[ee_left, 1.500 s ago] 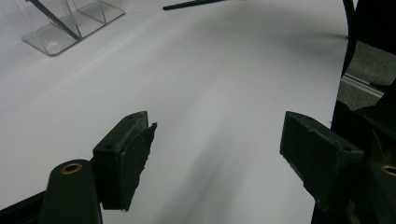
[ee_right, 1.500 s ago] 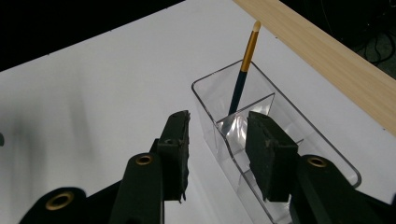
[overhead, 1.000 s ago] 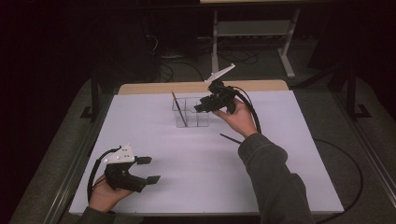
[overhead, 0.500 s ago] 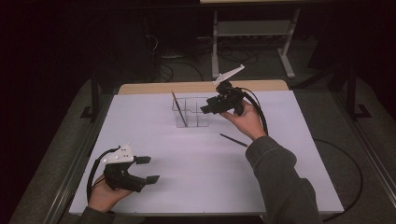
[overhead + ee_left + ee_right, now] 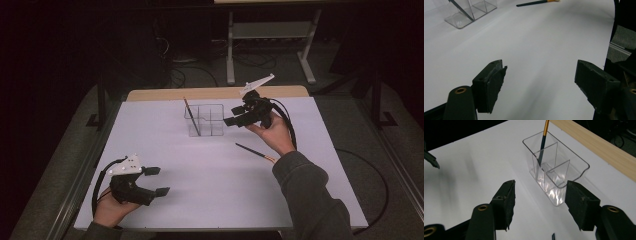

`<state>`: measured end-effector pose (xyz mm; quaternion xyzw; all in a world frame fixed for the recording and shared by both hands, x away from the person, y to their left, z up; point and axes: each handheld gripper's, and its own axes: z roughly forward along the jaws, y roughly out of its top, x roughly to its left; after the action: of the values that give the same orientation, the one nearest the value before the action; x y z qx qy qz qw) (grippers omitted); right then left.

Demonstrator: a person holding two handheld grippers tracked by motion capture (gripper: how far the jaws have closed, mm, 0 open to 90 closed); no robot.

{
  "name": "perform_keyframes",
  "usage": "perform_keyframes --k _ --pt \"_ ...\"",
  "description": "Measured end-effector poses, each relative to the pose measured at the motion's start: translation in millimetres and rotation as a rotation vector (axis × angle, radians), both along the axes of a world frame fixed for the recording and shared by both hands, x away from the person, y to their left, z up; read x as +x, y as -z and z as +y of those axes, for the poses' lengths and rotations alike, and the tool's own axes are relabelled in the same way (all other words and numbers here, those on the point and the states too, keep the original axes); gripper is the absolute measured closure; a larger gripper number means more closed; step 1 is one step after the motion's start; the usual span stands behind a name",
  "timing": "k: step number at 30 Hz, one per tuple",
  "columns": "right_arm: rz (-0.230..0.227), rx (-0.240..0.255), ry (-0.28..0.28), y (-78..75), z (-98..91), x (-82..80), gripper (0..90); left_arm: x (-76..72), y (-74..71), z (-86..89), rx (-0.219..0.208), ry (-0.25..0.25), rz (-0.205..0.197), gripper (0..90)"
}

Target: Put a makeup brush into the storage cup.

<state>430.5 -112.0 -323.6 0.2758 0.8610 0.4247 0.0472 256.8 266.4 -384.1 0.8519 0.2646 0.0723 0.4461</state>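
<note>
- The right gripper [image 5: 235, 116] hangs above the white table [image 5: 210, 175], just beside the clear organiser [image 5: 205, 120], with its jaws pointing toward that box.
- Its jaws have just been opening and now stand spread with nothing between them; in the right gripper view the pads [image 5: 507, 202] frame bare table and the near end of the organiser [image 5: 556, 170].
- A dark-tipped brush with a golden handle [image 5: 543, 140] leans inside the organiser, in the compartment farthest from the right gripper; its handle rises above the rim.
- A second brush [image 5: 255, 152] lies flat on the table below and slightly behind the right gripper, beside the wrist of the hand holding it, and touches neither gripper.
- The left gripper [image 5: 152, 181] sits low at the near edge of the table, well apart from the organiser, jaws spread wide over bare table [image 5: 536, 62].
- In the left gripper view the organiser [image 5: 470, 12] and the lying brush [image 5: 534, 3] sit far ahead of the jaws; the brush's far end looks orange, though it is cut off by the frame.
</note>
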Motion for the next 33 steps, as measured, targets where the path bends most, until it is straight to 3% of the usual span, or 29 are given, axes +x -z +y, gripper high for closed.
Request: perform_keyframes --k 6,19,33 --pt "0.006 -0.015 0.017 6.5 -12.9 -5.2 39.7 0.0 0.0 -1.5 -0.002 0.002 -0.001 22.8" --pt "0.015 0.006 0.050 13.7 -40.3 -16.8 38.7 -0.8 -1.6 -1.9 -0.005 0.002 -0.005 22.8" --pt "0.052 -0.017 0.065 22.5 -51.0 -24.3 36.4 -3.0 -1.6 -1.6 0.006 -0.001 -0.012 22.7"
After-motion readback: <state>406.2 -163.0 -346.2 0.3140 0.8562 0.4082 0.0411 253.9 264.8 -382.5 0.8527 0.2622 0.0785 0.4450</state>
